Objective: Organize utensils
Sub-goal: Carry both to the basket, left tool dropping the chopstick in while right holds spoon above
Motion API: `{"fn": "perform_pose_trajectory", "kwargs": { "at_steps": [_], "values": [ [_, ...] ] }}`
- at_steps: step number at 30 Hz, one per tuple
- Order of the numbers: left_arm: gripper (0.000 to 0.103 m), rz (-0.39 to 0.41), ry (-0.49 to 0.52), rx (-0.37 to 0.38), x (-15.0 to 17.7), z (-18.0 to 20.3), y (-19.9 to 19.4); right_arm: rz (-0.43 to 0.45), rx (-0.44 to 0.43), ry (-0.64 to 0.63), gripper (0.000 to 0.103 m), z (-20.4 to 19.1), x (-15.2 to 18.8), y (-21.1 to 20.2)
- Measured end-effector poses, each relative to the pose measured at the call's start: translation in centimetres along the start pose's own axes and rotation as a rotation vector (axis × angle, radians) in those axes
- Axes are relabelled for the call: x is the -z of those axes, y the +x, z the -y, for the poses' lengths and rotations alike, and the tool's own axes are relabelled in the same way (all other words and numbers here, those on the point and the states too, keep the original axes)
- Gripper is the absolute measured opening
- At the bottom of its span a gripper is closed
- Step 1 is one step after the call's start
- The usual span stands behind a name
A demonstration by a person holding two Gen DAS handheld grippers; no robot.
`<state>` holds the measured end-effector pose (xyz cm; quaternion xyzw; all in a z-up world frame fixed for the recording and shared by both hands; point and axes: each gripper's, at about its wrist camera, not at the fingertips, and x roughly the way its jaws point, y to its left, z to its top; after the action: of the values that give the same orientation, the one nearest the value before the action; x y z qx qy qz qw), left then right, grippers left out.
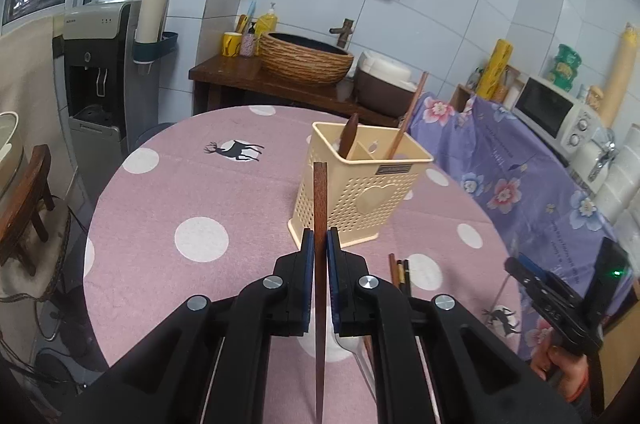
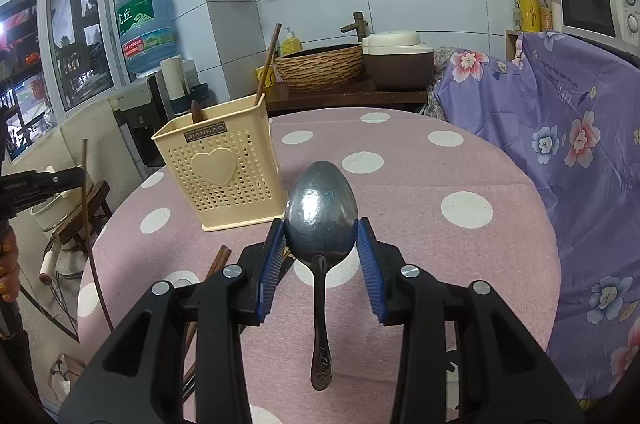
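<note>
Chopstick (image 1: 319,208) clamped in left tongs (image 1: 320,244), beside holder (image 1: 356,192) edge.

Left gripper (image 1: 320,244) clamped tight on a brown chopstick (image 1: 319,208), blue pads (image 1: 307,256) pressing it from both sides, stick running straight up between them. In the right wrist view this gripper sits at far left, held off the table edge, the stick hanging below it. Right gripper (image 2: 320,228) angled down, pads (image 2: 370,276) closed on the bowl of a metal spoon (image 2: 320,208), handle pointing back toward the camera. The hand (image 1: 560,364) on the right gripper's grip shows in the left wrist view, fingers wrapped round it.
</note>
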<state>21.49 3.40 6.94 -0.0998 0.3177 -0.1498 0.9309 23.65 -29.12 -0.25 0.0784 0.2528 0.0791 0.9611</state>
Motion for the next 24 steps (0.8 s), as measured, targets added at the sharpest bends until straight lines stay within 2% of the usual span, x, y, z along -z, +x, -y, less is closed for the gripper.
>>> {"fn": "perform_pose_trajectory", "kwargs": {
  "at_steps": [16,20,24],
  "values": [
    [0.008,0.05,-0.015,0.037,-0.6,-1.1,-1.5,0.014,-0.05,0.012,0.038,-0.7,-1.1,-0.2],
    [0.008,0.092,-0.003,0.034,-2.2,-0.9,-2.3,0.038,-0.076,0.005,0.038,-1.1,-2.8,0.0],
    [0.008,0.174,0.02,0.025,-6.5,-0.2,-3.8,0.084,-0.11,-0.029,0.038,-2.4,-6.6,0.2]
  ]
}}
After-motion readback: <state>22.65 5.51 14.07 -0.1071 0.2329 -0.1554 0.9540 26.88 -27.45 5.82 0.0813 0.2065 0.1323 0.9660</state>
